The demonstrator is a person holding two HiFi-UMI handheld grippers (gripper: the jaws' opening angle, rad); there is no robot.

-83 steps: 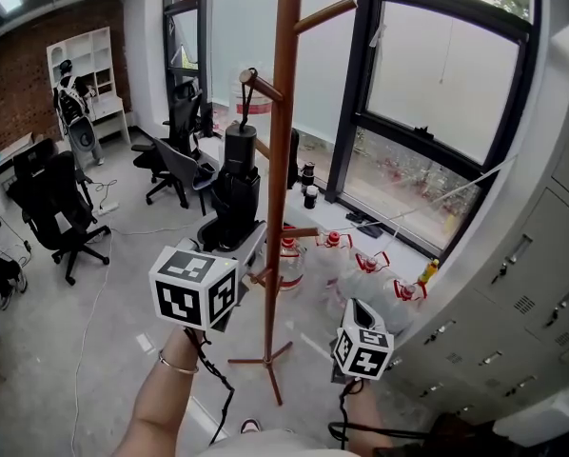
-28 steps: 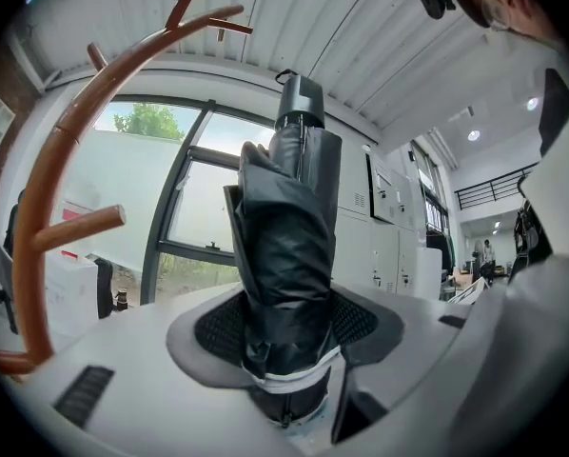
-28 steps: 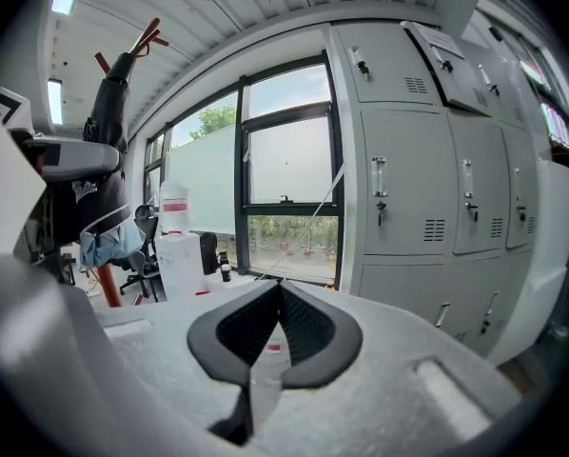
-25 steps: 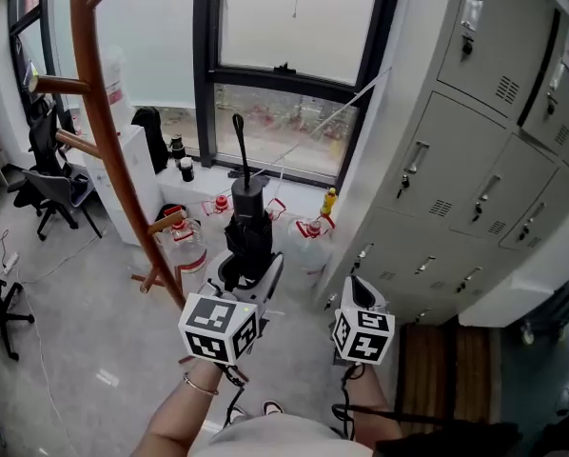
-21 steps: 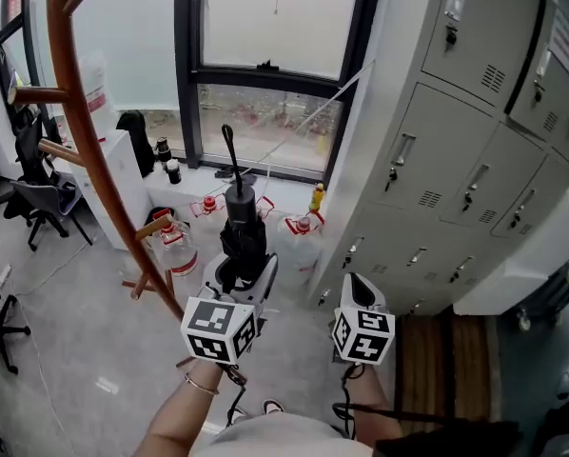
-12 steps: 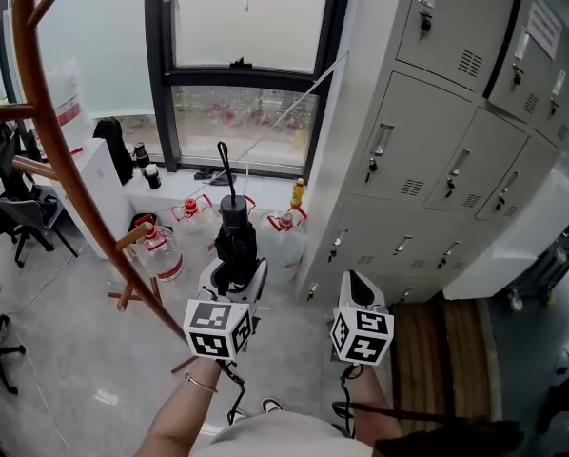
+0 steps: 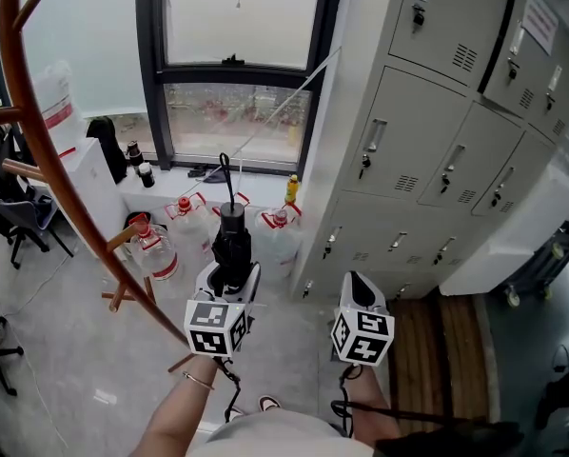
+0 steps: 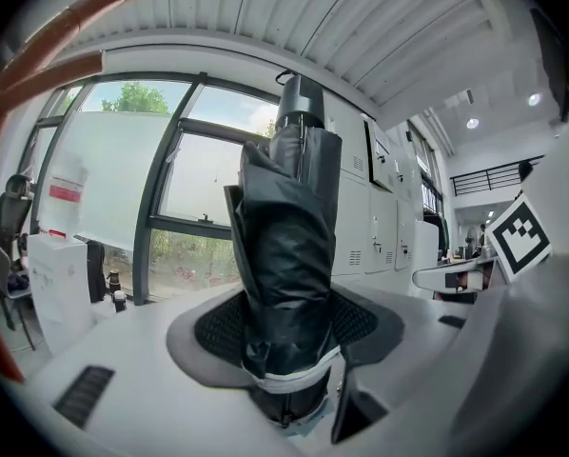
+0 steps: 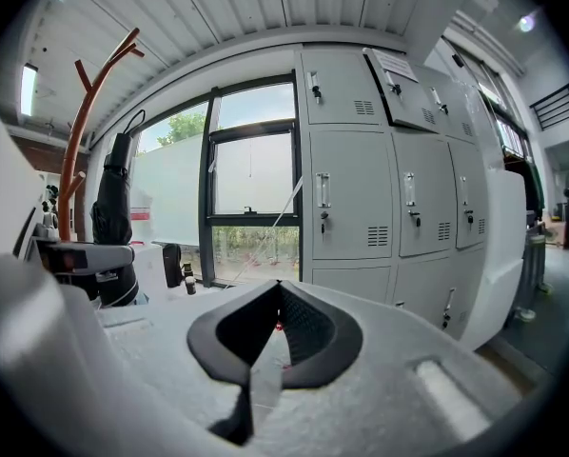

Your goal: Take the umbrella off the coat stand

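Risks:
- Coat stand (image 7: 51, 174) at far left. Its pegs are bare and it stands apart from my load, so the lift-off looks done. A swing back that way could catch a peg.
- Water jugs (image 7: 156, 246) on the floor, below and ahead. A dropped load would likely land among them.
- My left gripper (image 7: 229, 276) is clamped on the folded black umbrella (image 8: 289, 255). It stands upright and is gripped low on the canopy cloth. Most of its length rises above the pads, so it may tip, and slick fabric could creep through. The wrist loop at its top could snag.
- My right gripper (image 9: 277, 298) has its pads together and nothing between them. It cannot steady the umbrella unless I open it.

Writing:
- The white container (image 7: 56, 103) by the stand has a red band. Print unreadable.
- The cubes carry square markers only.
- The notice on the upper lockers (image 7: 427, 160) is too small to read.
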